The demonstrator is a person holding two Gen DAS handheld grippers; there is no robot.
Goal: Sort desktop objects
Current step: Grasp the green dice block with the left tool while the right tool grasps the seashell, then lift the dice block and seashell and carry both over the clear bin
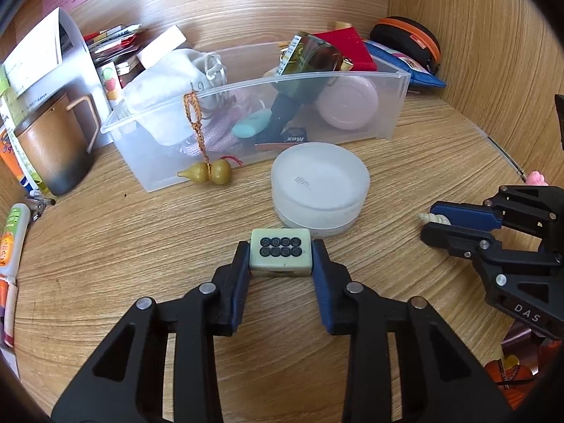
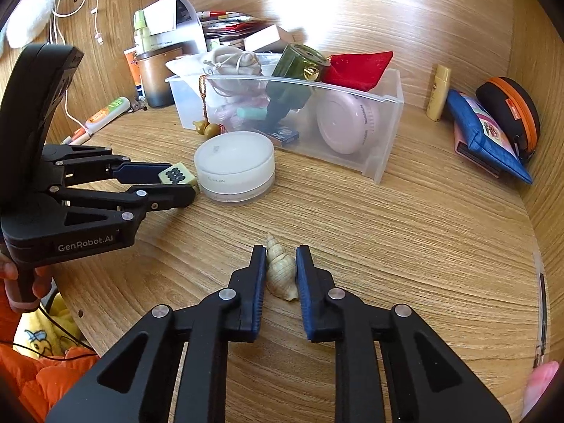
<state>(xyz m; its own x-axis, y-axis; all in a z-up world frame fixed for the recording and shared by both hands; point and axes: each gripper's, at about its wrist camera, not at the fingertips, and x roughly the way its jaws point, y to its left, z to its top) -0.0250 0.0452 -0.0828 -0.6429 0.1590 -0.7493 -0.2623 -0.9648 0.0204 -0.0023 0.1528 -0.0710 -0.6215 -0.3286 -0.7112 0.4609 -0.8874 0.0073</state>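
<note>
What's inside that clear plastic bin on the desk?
In the clear bin: a white drawstring pouch, a dark green bottle, a red pouch, a pink round case, a teal item and pink cord. Anything beneath them is hidden.

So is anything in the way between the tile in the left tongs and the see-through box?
Yes. The round white container sits on the desk right behind the mahjong tile, between it and the clear box. The left tongs would probably need to lift the tile over it or go around.

Wood-grain desk [image 1: 141,246], clear plastic bin [image 1: 352,81] (frosted), glossy mahjong tile [image 1: 280,252].
</note>
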